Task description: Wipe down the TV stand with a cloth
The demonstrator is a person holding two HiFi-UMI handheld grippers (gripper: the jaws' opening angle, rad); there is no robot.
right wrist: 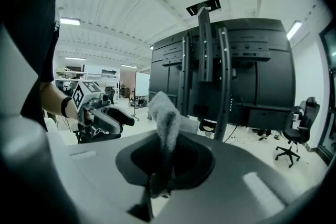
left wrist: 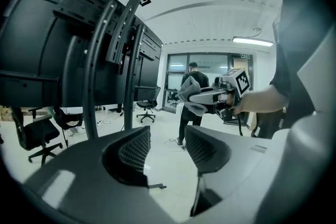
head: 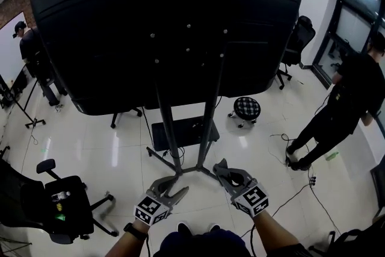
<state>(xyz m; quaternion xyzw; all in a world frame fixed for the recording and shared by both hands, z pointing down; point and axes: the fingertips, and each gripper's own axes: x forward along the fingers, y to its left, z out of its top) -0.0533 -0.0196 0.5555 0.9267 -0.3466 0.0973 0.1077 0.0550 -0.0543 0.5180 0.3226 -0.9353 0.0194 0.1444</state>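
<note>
The TV stand (head: 170, 129) is black, with two uprights that carry a large black TV (head: 168, 27), seen from behind. Its base (head: 183, 132) rests on the white floor. In the head view my left gripper (head: 171, 185) hovers open just before the base's near left leg, with nothing between the jaws (left wrist: 167, 147). My right gripper (head: 227, 173) is level with it on the right, shut on a grey cloth (right wrist: 165, 123) that sticks up out of its jaws. The left gripper view also shows that cloth (left wrist: 190, 101). Neither gripper touches the stand.
A black office chair (head: 57, 204) stands at the near left and a checked stool (head: 246, 109) behind the stand. A person in black (head: 346, 105) walks at the right. Another person (head: 30, 48) is at the far left. Cables (head: 301, 189) trail over the floor at the right.
</note>
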